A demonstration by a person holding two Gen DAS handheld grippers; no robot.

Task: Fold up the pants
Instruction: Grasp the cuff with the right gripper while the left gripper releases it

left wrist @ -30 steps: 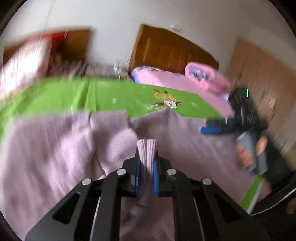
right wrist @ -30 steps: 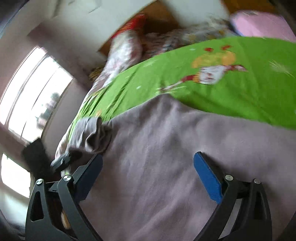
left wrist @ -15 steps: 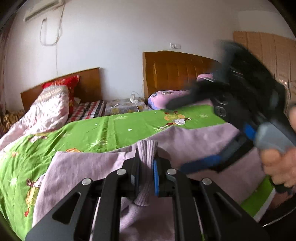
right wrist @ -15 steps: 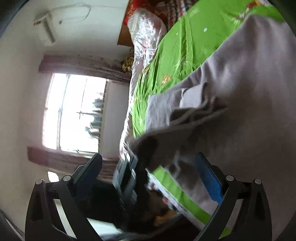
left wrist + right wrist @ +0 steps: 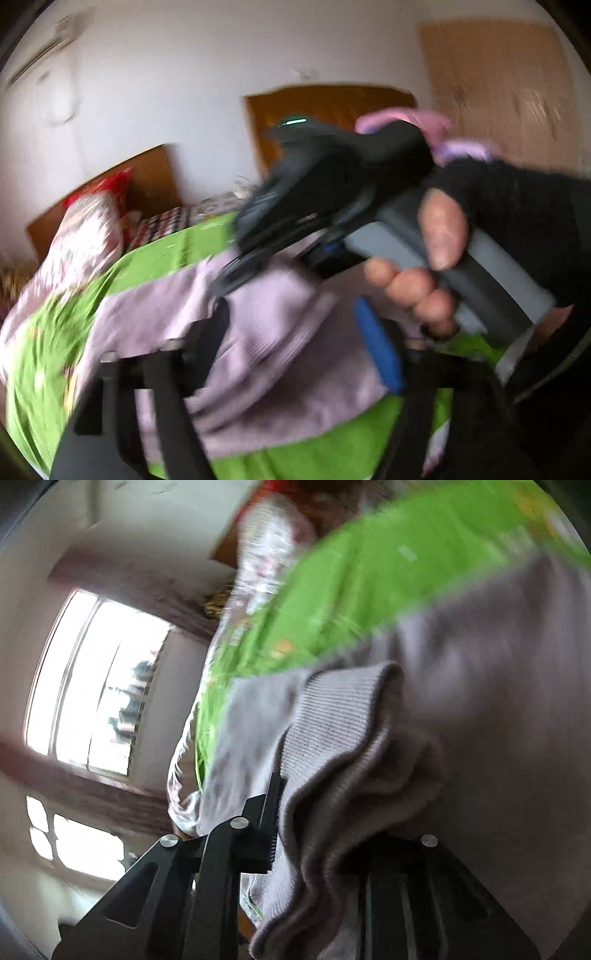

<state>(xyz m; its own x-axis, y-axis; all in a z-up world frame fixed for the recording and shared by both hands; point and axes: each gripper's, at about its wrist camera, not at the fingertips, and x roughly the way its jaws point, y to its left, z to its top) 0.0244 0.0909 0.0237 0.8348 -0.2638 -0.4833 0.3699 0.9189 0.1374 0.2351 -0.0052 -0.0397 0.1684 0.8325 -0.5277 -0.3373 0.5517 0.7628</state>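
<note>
A: The pants [image 5: 280,332] are lilac ribbed knit, lying bunched on the green sheet [image 5: 48,354]. The left gripper [image 5: 295,343] has its blue-padded fingers spread around that cloth.

B: And the right gripper [image 5: 332,812]?

A: It pinches a ribbed fold at 6 o'clock; its right finger is hidden by fabric. The right hand [image 5: 432,266] wraps a grey handle at 3 o'clock. Motion blur smears the edges.

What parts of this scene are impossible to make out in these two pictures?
- Left wrist view: motion blur smears the pants and green sheet; the sheet's print is unreadable.
- Left wrist view: the right claw's tip is hidden behind its own black body.
- Right wrist view: bunched pants cover the right claw, hiding its right finger.
- Both views: the pants' full outline is cut off.
</note>
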